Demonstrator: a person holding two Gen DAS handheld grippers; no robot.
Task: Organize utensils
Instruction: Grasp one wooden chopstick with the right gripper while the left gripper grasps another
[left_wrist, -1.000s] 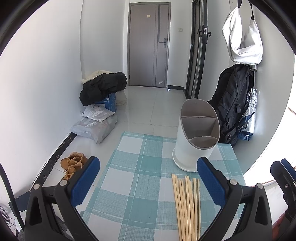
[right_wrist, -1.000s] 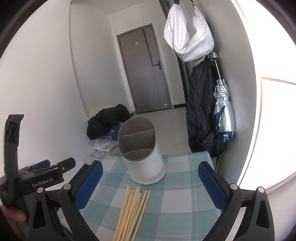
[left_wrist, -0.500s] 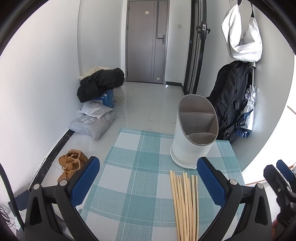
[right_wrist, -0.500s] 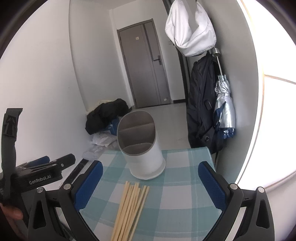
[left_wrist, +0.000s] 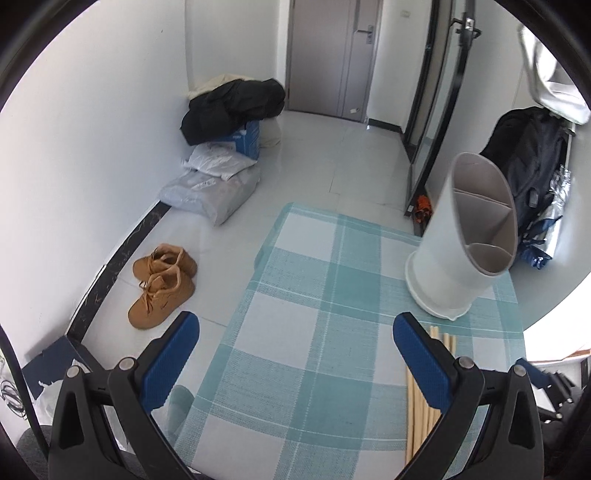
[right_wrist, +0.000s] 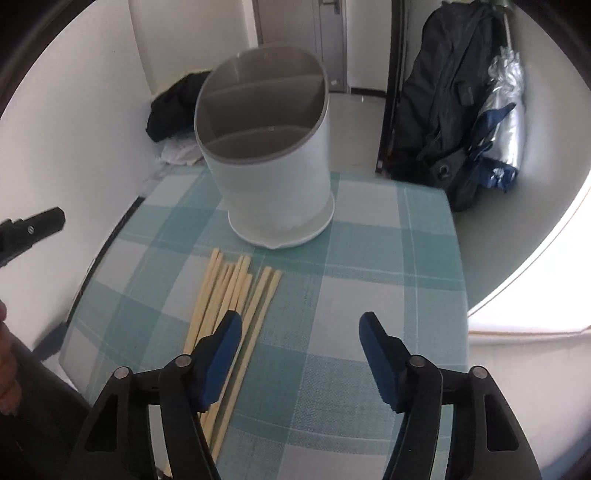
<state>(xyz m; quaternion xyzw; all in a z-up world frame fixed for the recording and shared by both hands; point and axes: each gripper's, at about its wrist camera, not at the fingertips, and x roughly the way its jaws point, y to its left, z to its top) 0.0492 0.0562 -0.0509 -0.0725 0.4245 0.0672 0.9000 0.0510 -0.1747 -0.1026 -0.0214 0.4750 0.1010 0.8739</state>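
A bundle of pale wooden chopsticks (right_wrist: 236, 295) lies flat on the checked cloth (right_wrist: 369, 295), tips fanned toward the holder (right_wrist: 269, 166). The holder, white with a grey three-part inside and slanted rim, stands upright near the cloth's far edge, just beyond the tips, empty.

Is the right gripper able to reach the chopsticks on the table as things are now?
Probably yes. The right gripper hangs just above the chopsticks, which lie loose on the checked cloth before the white holder. Nothing covers them. Its jaws are closing with nothing between them, so it must shift toward the bundle.
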